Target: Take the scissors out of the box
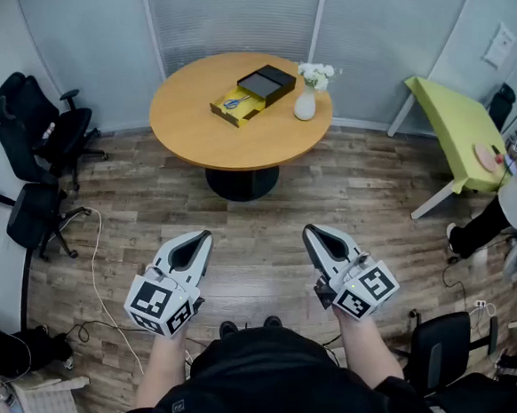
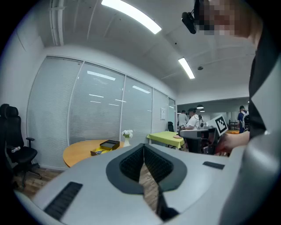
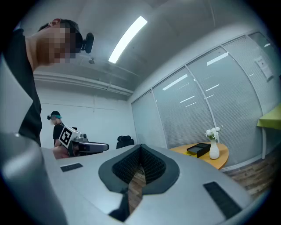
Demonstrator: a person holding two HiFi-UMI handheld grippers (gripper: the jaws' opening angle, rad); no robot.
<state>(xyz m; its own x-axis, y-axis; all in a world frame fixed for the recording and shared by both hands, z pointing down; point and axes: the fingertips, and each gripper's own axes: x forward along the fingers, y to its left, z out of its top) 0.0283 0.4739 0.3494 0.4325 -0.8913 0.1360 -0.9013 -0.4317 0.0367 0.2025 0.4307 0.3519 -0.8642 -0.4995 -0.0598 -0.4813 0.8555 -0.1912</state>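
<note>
While inside the box (image 1: 223,109), scissors (image 1: 234,102) well apart from both closed, empty hand-held grippers (image 1: 206,236) (image 1: 309,231).

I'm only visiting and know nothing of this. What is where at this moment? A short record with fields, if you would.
round table: well ahead of the person
scissors: inside yellow box on the table
beside it: black box, white vase
left gripper: shut, empty
right gripper: shut, empty
task: not yet begun
</note>
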